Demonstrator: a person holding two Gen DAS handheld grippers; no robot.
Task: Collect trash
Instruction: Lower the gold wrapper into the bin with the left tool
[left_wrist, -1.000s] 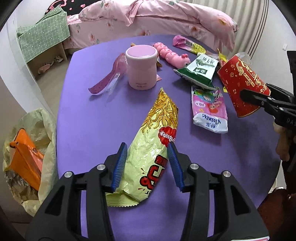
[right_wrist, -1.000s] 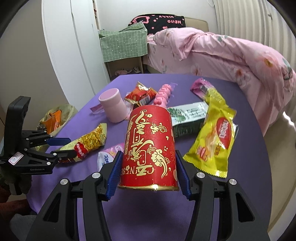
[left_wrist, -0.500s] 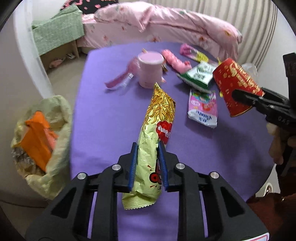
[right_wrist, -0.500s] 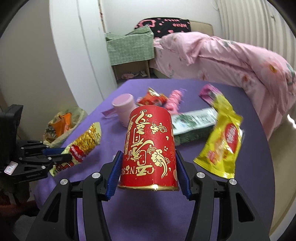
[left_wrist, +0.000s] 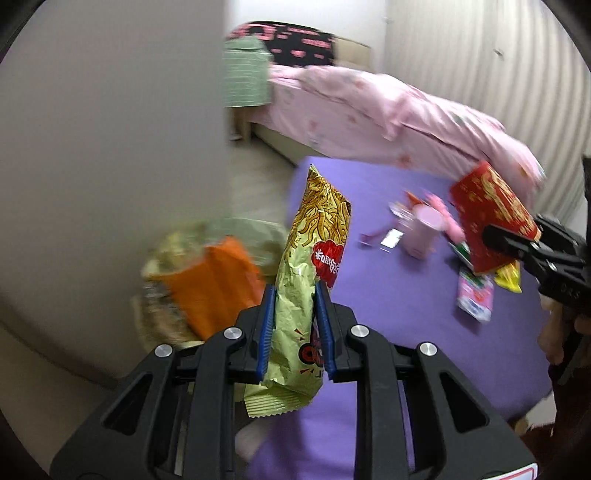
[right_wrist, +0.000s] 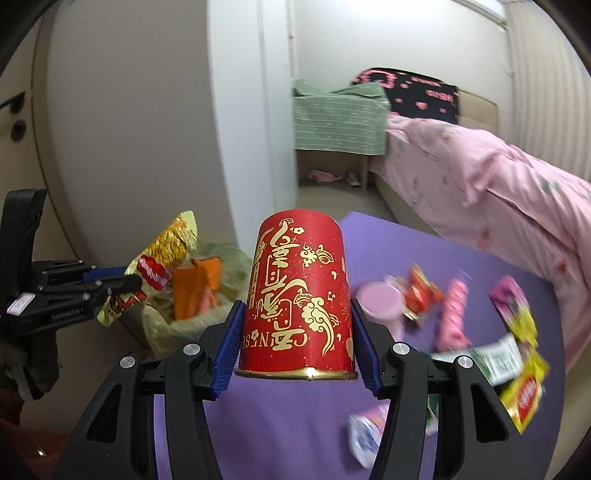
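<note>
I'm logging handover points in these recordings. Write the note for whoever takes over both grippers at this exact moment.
Left gripper: shut on the yellow noodle snack bag, lifted clear of the purple table; its jaws closed on the bag in the last second.
Right gripper: shut on the red paper cup, held upside down, also off the table.
Trash bag: on the floor past the table's edge, already holding an orange packet.
Done: both items picked up.
Left: drop both into the trash bag, then fetch the wrappers near the pink cup, including the yellow packet and the pink-and-white packet.
</note>
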